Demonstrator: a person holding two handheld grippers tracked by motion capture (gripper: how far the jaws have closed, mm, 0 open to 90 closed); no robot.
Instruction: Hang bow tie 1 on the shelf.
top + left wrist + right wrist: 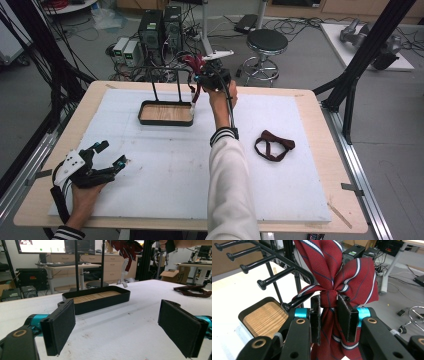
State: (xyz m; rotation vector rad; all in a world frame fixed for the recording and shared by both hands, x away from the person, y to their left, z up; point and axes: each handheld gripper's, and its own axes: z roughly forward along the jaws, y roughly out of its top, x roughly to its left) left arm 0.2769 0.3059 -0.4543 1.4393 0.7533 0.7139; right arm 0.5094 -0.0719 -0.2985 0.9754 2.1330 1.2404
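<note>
A: Right gripper view: the striped red bow tie (342, 277) was seen clamped at its knot by the right gripper (329, 315), beside the pegs of the black rack (269, 263), above the tray's far right corner.

B: Was the hold well placed?

A: It was judged so. The cloth was taken to be light, soft and floppy, likely to sag or slip if gripped at a wing; the knot was the firmest part.

B: And the tray?

A: The wood-floored tray (166, 113), set toward the table's far edge, was found holding nothing but the rack's two posts.

B: Anything else?

A: A dark bow tie (274, 145) was noted near the right edge. The left gripper (107, 156) was rested at the near left corner, jaws spread wide, nothing held.
</note>
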